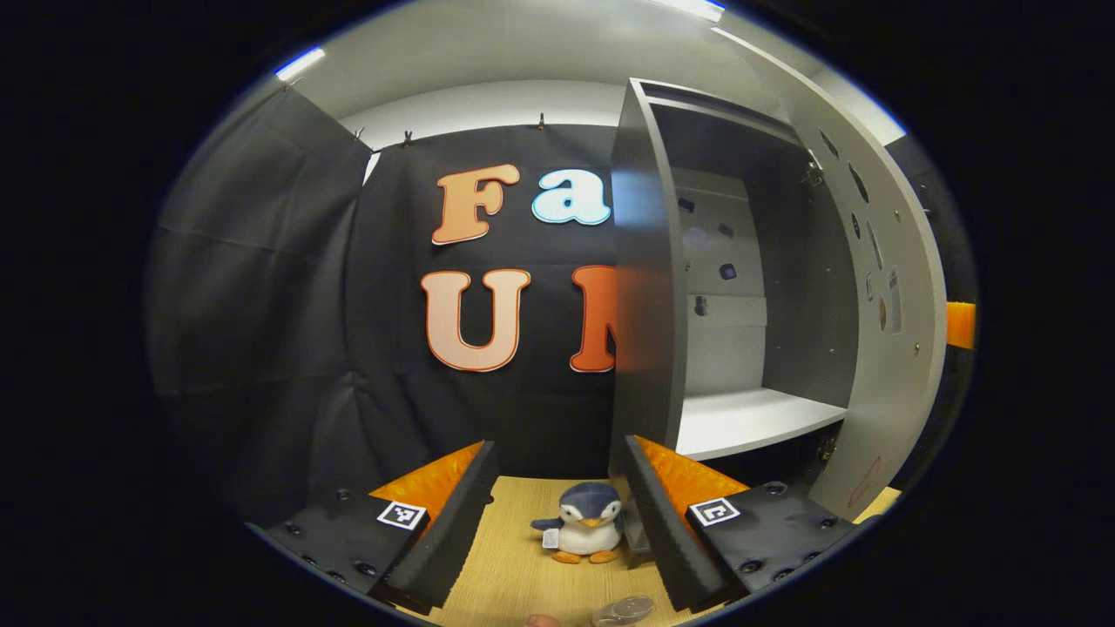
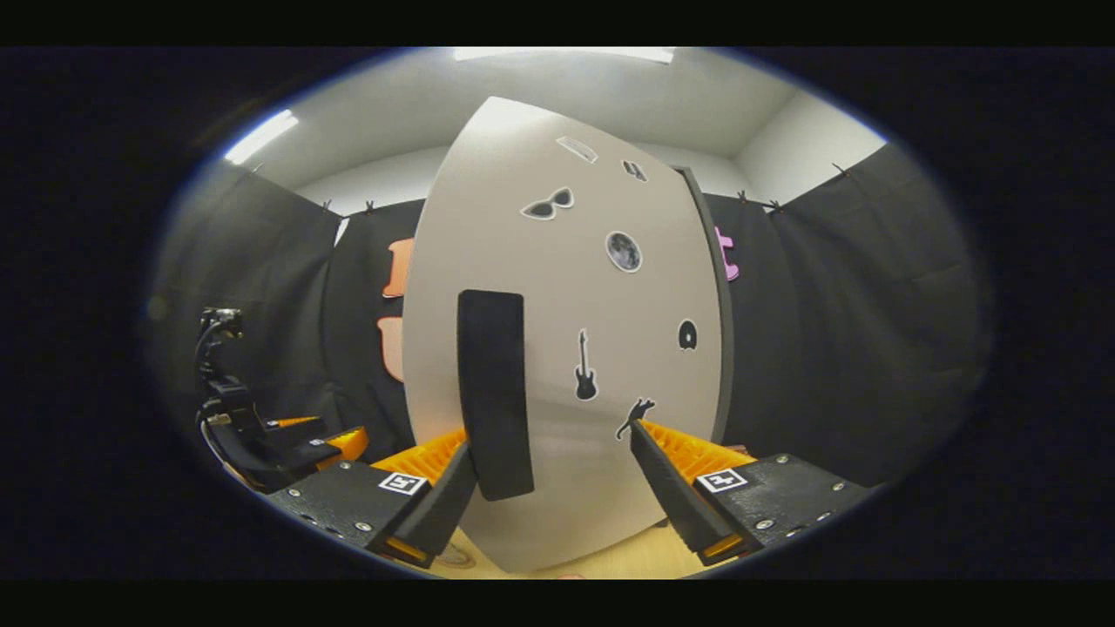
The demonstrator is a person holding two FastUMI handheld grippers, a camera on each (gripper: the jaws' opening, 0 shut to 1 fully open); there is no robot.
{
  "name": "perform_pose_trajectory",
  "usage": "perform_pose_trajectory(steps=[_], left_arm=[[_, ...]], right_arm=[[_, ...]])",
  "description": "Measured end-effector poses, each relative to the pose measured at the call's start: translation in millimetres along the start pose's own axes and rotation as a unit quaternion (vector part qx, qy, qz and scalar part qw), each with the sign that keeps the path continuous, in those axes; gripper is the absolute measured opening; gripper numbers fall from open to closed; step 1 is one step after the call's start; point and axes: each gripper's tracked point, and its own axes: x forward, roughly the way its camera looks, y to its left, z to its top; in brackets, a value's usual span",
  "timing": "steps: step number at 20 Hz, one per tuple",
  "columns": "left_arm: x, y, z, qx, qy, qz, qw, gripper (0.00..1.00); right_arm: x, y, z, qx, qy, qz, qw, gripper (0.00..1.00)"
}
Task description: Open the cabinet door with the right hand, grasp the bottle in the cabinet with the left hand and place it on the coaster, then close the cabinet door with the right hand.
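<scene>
In the left gripper view the grey cabinet (image 1: 643, 287) stands open, its door (image 1: 893, 366) swung out to the right and its white shelf (image 1: 749, 420) bare. My left gripper (image 1: 557, 446) is open above the wooden table. A clear rounded object (image 1: 623, 610), apparently the bottle's top, peeks in at the bottom edge. In the right gripper view the door's front (image 2: 610, 313), covered with stickers, is close ahead. My right gripper (image 2: 553, 438) is open in front of it, and the black handle (image 2: 494, 392) hangs just inside its left finger. Neither finger presses on the handle.
A small penguin plush (image 1: 585, 522) sits on the wooden table (image 1: 514, 566) by the cabinet's foot. The other gripper (image 2: 239, 427), with its cable, shows far left in the right gripper view. Black cloth walls close the booth at the back and sides.
</scene>
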Motion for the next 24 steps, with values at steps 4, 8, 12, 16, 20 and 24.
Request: perform_pose_trajectory(steps=[4,8,12,16,20,24], left_arm=[[13.8,18.4,-5.8,-0.008,0.003,0.002,1.000,0.94],[31.6,33.5,-14.1,-0.011,0.007,-0.008,1.000,0.94],[44.1,40.0,-14.3,0.003,0.004,-0.021,1.000,0.94],[48.2,39.4,-13.2,-0.003,0.003,-0.039,0.999,0.94],[48.7,36.0,-15.0,-0.007,0.006,-0.054,0.999,0.94],[48.3,33.4,-14.9,-0.007,0.007,-0.062,0.998,0.94]], right_arm=[[14.9,13.9,-2.7,-0.007,0.002,-0.014,1.000,0.93],[26.7,28.1,-4.7,0.004,-0.001,-0.019,1.000,0.96],[49.0,35.6,-10.8,0.042,0.011,-0.008,0.999,0.96],[67.4,44.0,-13.2,0.036,0.011,-0.004,0.999,0.97],[83.4,49.4,-15.9,0.037,0.013,-0.003,0.999,0.97],[89.9,52.5,-17.2,0.047,0.013,-0.003,0.999,0.96]])
